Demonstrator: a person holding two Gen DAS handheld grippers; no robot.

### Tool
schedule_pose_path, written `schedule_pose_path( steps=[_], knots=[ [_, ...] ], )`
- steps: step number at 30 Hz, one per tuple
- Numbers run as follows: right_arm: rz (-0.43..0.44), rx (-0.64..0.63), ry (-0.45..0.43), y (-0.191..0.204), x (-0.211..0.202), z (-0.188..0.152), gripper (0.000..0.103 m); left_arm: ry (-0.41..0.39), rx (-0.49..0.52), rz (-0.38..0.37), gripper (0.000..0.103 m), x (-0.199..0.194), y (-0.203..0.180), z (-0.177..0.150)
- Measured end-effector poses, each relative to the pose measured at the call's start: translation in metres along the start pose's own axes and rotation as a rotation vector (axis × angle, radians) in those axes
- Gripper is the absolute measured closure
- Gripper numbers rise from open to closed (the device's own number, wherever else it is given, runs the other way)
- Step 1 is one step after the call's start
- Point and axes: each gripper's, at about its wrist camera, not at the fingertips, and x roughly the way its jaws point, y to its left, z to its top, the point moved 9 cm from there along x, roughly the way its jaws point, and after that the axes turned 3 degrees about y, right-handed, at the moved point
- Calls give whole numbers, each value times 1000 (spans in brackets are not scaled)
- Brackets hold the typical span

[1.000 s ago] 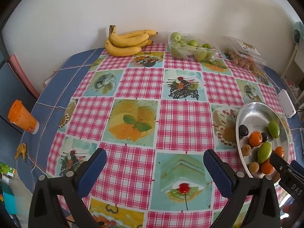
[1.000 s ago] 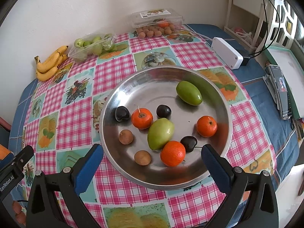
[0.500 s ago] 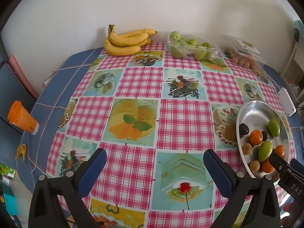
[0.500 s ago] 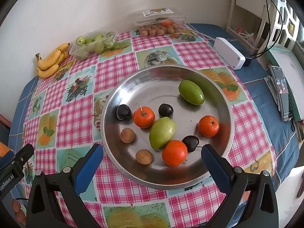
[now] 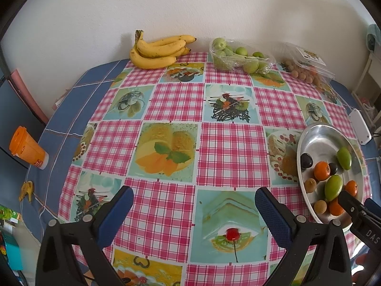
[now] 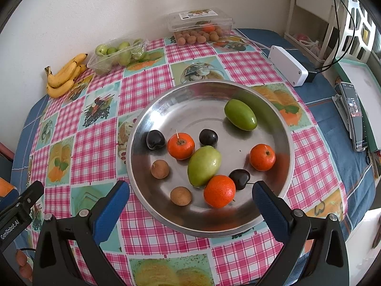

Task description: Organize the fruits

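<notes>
The right gripper, jaws apart and empty, hangs over the metal plate's near rim with the nearest orange just ahead, while the equally spread left gripper stands well to the left.

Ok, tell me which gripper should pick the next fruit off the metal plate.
Right. The right gripper hangs open over the metal plate, an orange between its fingers; the left gripper faces bare tablecloth.

The metal dish is holding 3 oranges, 2 green mangoes, 3 dark plums and 2 brown longans.
</notes>
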Motion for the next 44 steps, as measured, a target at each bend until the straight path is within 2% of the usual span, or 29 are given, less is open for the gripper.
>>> schedule_pose_path(
  steps=[30,44],
  knots=[
    [2,0,7,1,-2,-3,0,-3,2,-11,0,-2,-2,0],
    [2,-1,9,1,-1,-3,0,-29,28,-24,0,-7,-3,3]
  ],
)
